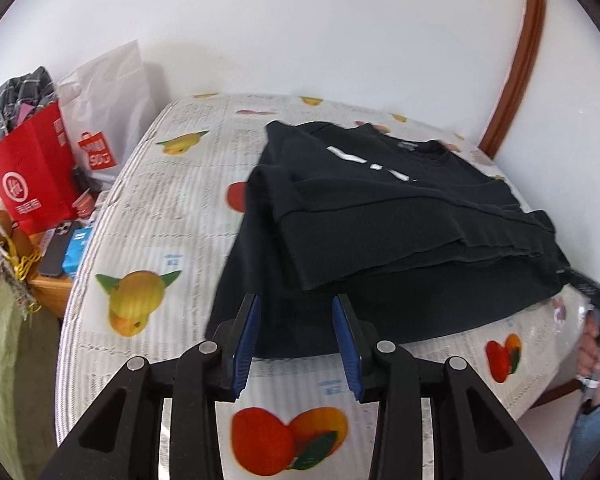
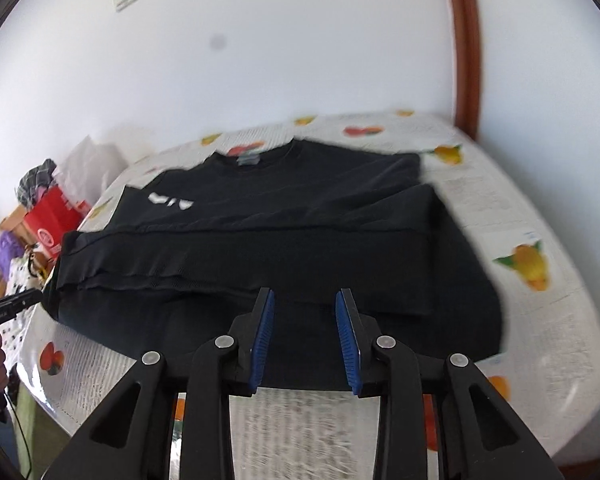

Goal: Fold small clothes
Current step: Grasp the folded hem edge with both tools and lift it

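Note:
A black T-shirt (image 1: pixel 380 232) with white print lies partly folded on the fruit-patterned table (image 1: pixel 160 208), one side laid over the middle. My left gripper (image 1: pixel 296 300) is open and empty, its blue pads over the shirt's near edge. In the right wrist view the same shirt (image 2: pixel 280 248) lies spread with its collar at the far side. My right gripper (image 2: pixel 305 294) is open and empty just above the shirt's near hem. The other gripper shows at the left edge of that view (image 2: pixel 8 308).
A red paper bag (image 1: pixel 32 172) and a white plastic bag (image 1: pixel 108 96) stand left of the table with a phone (image 1: pixel 56 252) and small boxes on a wooden shelf. A white wall and a brown door frame (image 1: pixel 516 64) lie behind.

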`<state>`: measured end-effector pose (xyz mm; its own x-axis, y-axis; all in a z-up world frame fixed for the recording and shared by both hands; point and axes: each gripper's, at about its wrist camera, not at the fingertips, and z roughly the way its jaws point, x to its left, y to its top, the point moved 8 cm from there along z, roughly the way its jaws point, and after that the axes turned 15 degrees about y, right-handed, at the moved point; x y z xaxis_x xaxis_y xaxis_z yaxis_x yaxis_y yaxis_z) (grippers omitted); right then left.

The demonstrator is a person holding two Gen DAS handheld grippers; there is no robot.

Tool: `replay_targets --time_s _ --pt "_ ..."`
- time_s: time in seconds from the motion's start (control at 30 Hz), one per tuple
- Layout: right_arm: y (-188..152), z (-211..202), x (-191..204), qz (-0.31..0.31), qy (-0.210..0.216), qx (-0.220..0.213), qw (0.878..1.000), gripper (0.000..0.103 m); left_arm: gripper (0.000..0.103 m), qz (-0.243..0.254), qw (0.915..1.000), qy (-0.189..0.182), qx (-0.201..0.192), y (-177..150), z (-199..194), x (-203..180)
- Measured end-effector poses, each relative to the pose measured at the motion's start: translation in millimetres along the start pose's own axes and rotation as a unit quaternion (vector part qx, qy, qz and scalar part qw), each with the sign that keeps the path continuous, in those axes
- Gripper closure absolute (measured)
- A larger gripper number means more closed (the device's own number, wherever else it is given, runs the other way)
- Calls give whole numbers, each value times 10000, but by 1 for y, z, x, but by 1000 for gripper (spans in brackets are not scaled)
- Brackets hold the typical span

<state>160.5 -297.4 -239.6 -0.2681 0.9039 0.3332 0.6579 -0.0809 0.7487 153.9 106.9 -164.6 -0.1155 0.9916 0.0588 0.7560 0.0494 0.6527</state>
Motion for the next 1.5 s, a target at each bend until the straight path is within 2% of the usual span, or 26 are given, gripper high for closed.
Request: replay_targets --time_s 0.03,0.07,0.27,0.43,0.63,0.77,0.97,1.07,1.17,1.27,1.5 --pt "-7 9 0 23 -64 97 9999 91 68 78 9999 -86 -38 0 -3 -6" --pt "-11 20 -3 92 -122 162 9998 92 68 168 9997 -155 -42 -1 -4 -11" --pt "-15 29 -12 302 -57 24 9995 92 68 836 9960 -307 92 -11 11 -50" --pt "-19 29 -12 368 -79 66 9993 92 68 753 9939 -642 489 -8 40 -79" --pt "-21 31 -8 166 -291 33 9994 92 68 695 9937 -680 558 3 64 -101" --pt "-23 31 -8 195 -318 -65 9993 92 68 826 9943 -553 384 4 64 -103" --pt "-24 31 -8 284 -250 -47 9993 92 72 452 9960 -699 338 17 58 -91" --pt "-23 30 -10 421 -165 -50 9990 92 72 417 9957 -751 347 24 55 -90" --pt "-18 29 -13 653 107 85 9978 91 72 483 9961 -706 202 33 50 -88" --pt "-7 24 -16 1013 457 10 9938 91 72 473 9961 -727 151 44 49 -86" --pt "24 15 -8 572 134 -261 9979 91 72 385 9966 -730 19 62 47 -77"
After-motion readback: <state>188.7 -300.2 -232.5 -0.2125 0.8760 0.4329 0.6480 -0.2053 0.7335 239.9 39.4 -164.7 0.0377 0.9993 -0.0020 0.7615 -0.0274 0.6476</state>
